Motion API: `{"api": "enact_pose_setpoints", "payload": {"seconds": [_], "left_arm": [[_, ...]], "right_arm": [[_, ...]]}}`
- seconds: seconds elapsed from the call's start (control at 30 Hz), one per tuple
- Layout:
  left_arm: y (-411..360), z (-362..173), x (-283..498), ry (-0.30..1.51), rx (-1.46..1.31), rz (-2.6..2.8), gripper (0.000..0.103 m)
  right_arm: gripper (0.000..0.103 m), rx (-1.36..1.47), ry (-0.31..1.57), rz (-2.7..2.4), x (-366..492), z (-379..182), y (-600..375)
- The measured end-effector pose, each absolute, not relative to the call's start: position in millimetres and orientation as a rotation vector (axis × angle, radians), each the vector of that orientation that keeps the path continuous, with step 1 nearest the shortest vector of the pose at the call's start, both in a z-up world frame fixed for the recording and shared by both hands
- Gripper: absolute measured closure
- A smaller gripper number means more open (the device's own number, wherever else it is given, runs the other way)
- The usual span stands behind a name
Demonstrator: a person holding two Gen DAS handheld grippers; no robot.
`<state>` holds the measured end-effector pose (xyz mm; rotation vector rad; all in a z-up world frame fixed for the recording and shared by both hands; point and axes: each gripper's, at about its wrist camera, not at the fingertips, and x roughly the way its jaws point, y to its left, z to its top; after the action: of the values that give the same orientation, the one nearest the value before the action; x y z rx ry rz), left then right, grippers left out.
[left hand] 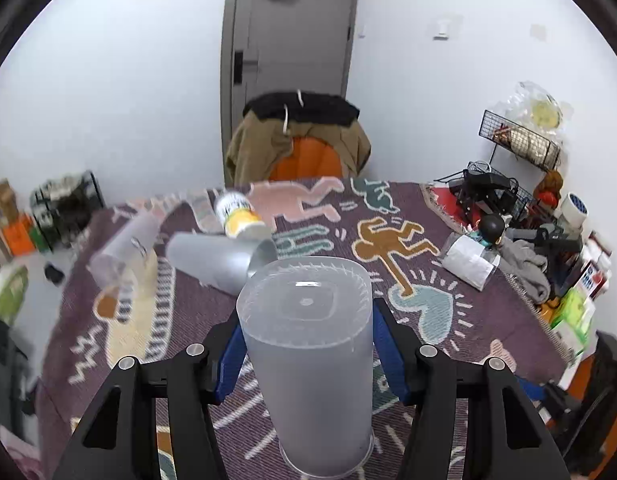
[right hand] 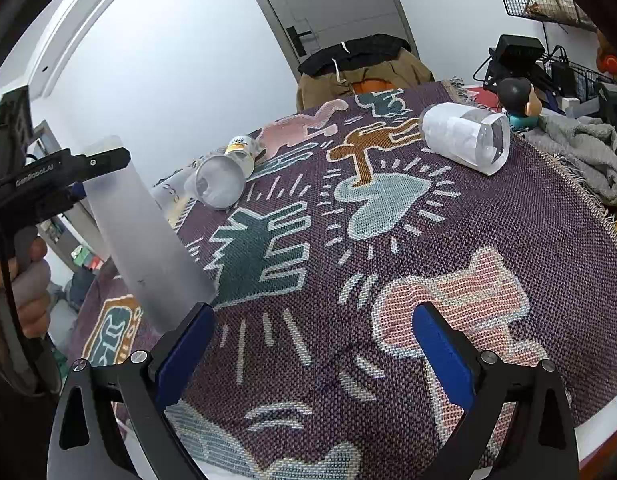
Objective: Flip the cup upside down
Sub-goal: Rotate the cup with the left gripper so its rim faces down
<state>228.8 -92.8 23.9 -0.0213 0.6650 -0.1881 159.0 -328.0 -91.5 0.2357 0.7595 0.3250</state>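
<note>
A tall frosted plastic cup stands upside down, base up and rim down on the patterned cloth. My left gripper has its blue pads against both sides of the cup. In the right wrist view the same cup stands at the left with the left gripper around its upper part. My right gripper is open and empty, low over the cloth near the front edge.
A frosted cup and a clearer cup lie on their sides at the back left, beside a yellow-labelled bottle. A paper-lined glass lies at the right. Clutter, a grey cloth and wire racks crowd the right edge.
</note>
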Motion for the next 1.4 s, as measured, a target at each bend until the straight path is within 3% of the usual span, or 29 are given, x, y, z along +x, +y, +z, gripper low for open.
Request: {"api": "enact_pose_setpoints", "payload": {"seconds": [0.43, 1.03, 1.2, 1.4], "left_arm": [[-102.0, 16.8, 198.7, 0.479, 0.135, -0.129, 0.043], [-109.4, -7.3, 187.2, 0.419, 0.177, -0.114, 0.041], [-104.6, -7.6, 186.2, 0.435, 0.136, -0.148, 0.009], [-103.7, -2.1, 175.4, 0.413, 0.136, -0.144, 0.005]], "right_arm": [[0.003, 0.216, 0.760, 0.322, 157.5, -92.8, -320.6], [0.003, 0.206, 0.765, 0.320, 156.4, -94.7, -315.5], [0.003, 0.204, 0.762, 0.319, 156.1, -93.3, -315.7], [0.003, 0.196, 0.748, 0.315, 154.0, -85.4, -317.5]]}}
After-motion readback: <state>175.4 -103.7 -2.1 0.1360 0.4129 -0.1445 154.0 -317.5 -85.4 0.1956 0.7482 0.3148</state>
